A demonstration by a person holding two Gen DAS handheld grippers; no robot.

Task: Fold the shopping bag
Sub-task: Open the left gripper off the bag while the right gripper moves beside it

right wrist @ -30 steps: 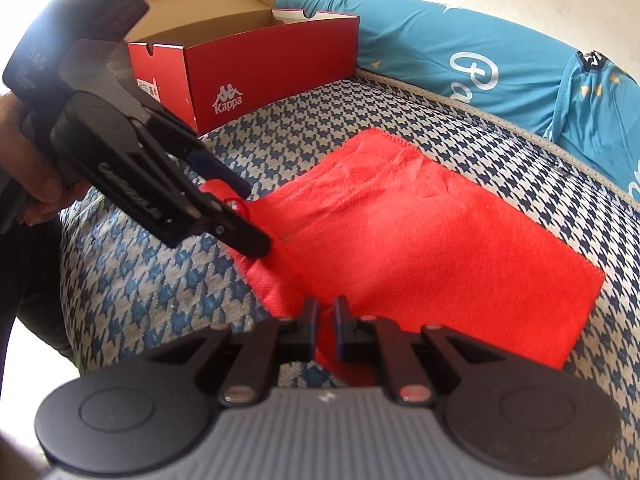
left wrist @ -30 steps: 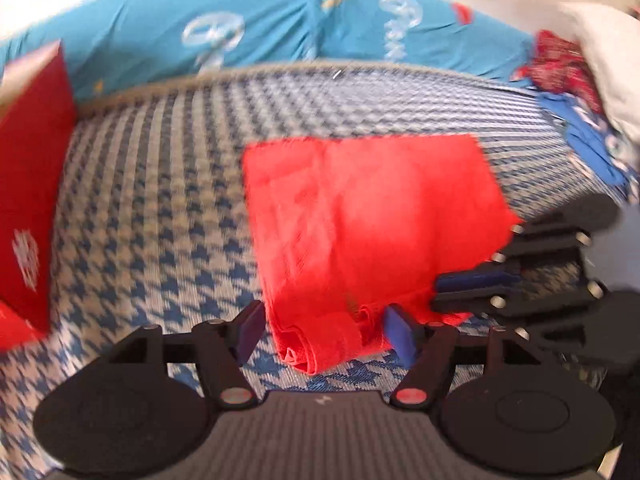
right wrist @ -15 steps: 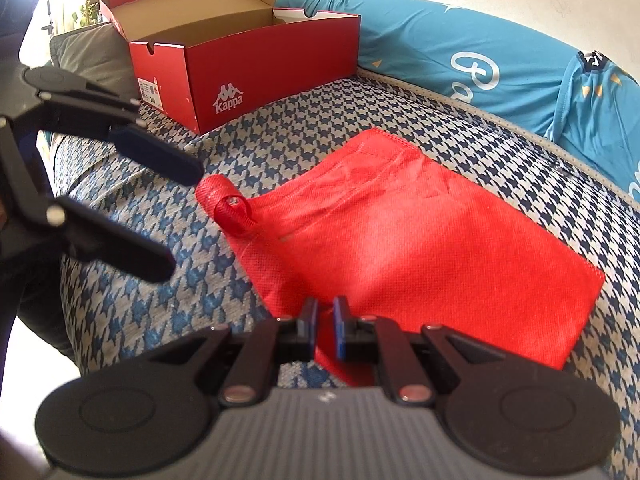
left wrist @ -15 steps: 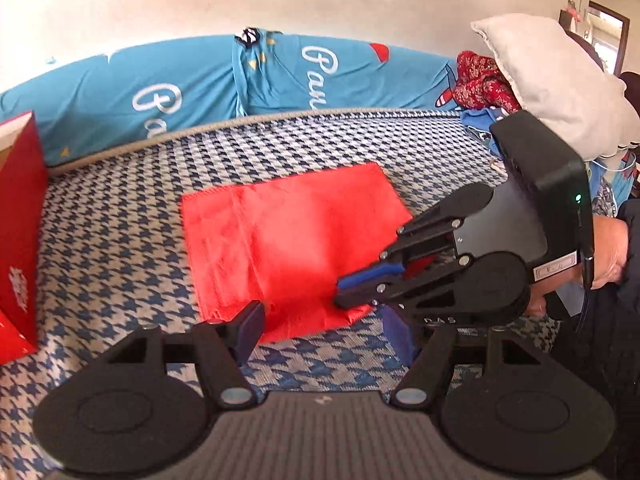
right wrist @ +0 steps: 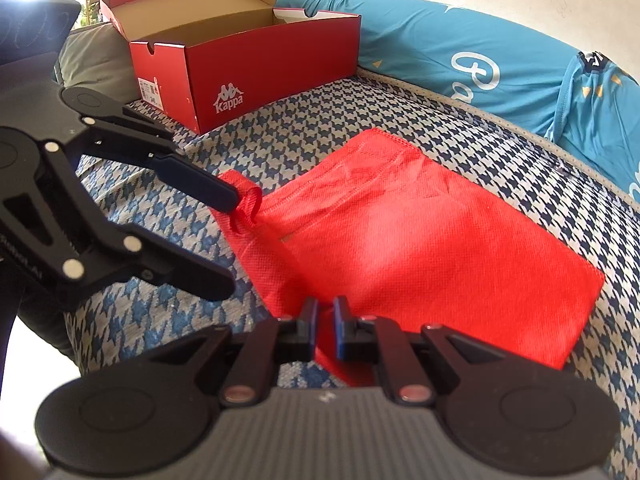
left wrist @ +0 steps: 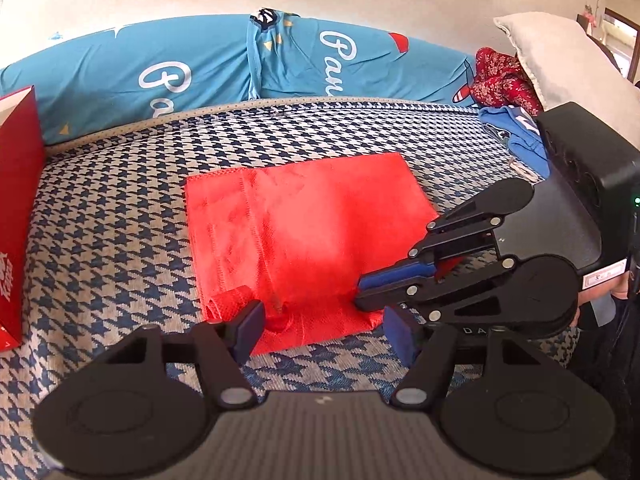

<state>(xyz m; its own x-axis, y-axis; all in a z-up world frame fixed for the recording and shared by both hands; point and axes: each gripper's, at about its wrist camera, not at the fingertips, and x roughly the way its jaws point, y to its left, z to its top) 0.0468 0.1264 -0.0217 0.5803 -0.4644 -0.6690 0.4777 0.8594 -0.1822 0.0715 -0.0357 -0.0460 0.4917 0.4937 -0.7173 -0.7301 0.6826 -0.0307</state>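
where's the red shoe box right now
In the right wrist view the open red shoe box sits at the upper left on the houndstooth bed cover, beyond the red shopping bag and beside the blue bolster.

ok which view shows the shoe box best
The right wrist view: the red shoe box shows whole, lid open, inside visible, logo on its side. The left wrist view catches only a red sliver at its left edge.
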